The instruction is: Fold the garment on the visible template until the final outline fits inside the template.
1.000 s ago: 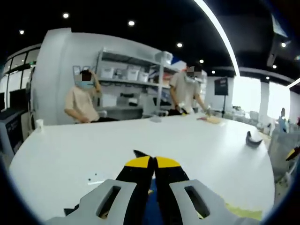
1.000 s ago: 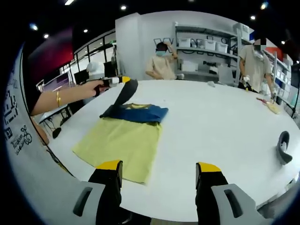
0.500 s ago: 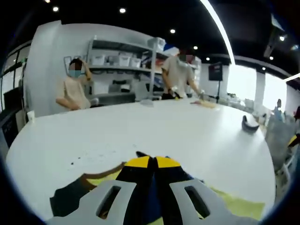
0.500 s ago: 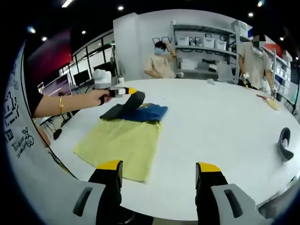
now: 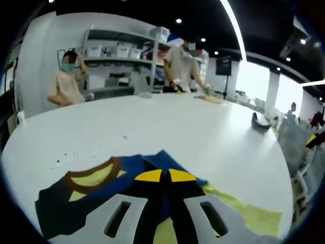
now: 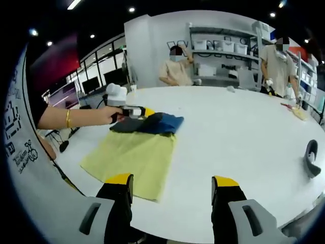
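A dark blue garment (image 6: 161, 123) with a yellow and brown neck lies folded at the far end of a pale yellow template sheet (image 6: 133, 156) on the white table. In the left gripper view the garment (image 5: 96, 190) spreads under the jaws, its brown collar to the left, and the yellow template (image 5: 254, 218) shows at lower right. My left gripper (image 5: 162, 176) is shut on a dark fold of the garment, low over the table. In the right gripper view a hand holds that left gripper (image 6: 141, 111) at the garment's left edge. My right gripper (image 6: 172, 181) stands open near the table's front edge, apart from the template.
The round white table (image 6: 244, 127) stretches wide to the right. A black curved object (image 6: 310, 158) lies near its right edge. A seated person (image 6: 175, 68) and a standing person (image 6: 277, 63) are at the far side, before shelves with boxes.
The left gripper has come down from a raised position, bringing the lifted dark fold onto the rest of the garment. The right gripper stays open in place.
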The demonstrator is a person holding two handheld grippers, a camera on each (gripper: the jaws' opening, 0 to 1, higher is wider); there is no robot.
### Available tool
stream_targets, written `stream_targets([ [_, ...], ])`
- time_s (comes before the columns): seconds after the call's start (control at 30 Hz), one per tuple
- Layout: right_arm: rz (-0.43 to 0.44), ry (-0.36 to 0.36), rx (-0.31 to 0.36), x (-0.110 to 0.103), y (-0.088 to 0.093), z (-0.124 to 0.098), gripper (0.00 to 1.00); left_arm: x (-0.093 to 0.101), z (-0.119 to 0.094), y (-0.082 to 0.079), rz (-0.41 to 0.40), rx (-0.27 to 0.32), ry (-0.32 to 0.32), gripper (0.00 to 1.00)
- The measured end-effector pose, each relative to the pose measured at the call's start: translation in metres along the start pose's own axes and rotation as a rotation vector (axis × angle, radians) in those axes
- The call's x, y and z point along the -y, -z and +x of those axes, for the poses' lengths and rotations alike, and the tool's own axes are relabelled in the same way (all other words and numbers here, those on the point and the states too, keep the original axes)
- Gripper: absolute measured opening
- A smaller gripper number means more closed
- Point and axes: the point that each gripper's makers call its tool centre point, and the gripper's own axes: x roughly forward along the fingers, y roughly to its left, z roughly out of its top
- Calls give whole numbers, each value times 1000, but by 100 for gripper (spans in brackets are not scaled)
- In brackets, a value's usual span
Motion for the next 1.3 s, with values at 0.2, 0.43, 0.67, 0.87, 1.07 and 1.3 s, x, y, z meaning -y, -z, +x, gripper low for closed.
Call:
stream_targets([
  [0.2,5,-11,-6,0,1,4,59,16,-3,6,15,-34,29,2],
  [0.43,6,-20,10,2,-4,6,59,9,-11,-1,31,-25,10,1],
  [0.67,-20,-59,11,-6,-11,17,59,7,-34,-12,44,-3,-15,2],
  [0.87,-32,-87,24,-11,-16,28,59,-3,-58,-18,98,-3,-43,11],
  [1.07,-55,-116,42,-22,-26,36,58,-17,-95,-27,101,32,-125,34],
  [1.3,-70,-144,37,-28,-32,51,60,-38,-145,-33,81,84,-223,62],
])
